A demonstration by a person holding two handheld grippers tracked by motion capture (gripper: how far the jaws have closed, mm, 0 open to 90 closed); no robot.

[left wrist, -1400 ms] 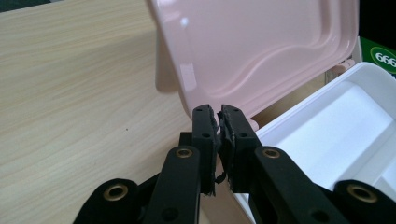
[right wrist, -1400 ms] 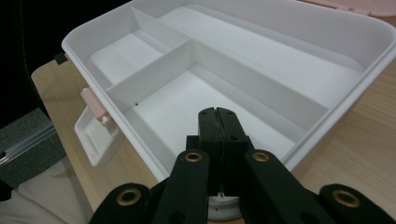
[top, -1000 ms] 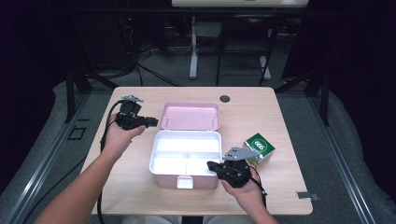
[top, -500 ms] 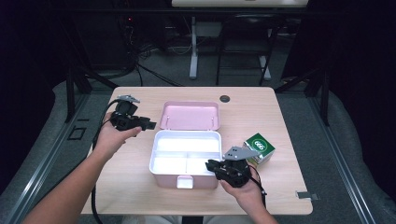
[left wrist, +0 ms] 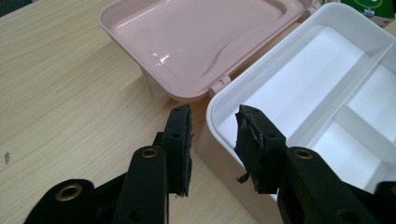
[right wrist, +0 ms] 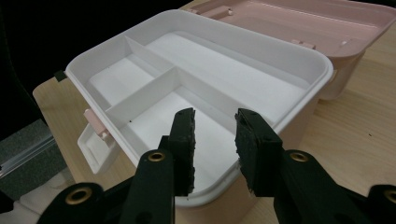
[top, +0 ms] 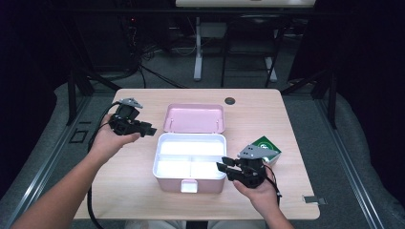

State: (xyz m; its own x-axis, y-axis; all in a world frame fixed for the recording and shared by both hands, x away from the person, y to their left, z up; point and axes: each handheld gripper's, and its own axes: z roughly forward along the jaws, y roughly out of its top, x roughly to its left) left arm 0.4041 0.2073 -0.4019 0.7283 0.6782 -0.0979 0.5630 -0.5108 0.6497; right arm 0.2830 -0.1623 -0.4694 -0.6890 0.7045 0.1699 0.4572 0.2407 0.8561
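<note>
Light wood worktop, rounded corners, in a dark room; grey carpet around it, desk legs and cables on the floor beyond the far edge. Small dark round cap set in the worktop near the far edge.

Bare worktop left of the box and along the near edge; right side is tighter, with a green carton just right of the box.

Pink box sits mid-worktop, open. Lid is hinged back flat on the far side, inside up. White inner tray has one long far compartment and two smaller near ones; all look bare. White latch hangs off the near wall.

Left gripper is over the worktop left of the box, near its far-left corner. Jaws apart, just been closing slightly, nothing between them; in the left gripper view they straddle the box rim without touching.

Right gripper is at the box's near-right corner. Jaws apart, just been opening, nothing clamped; in the right gripper view they hang over the rim.
</note>
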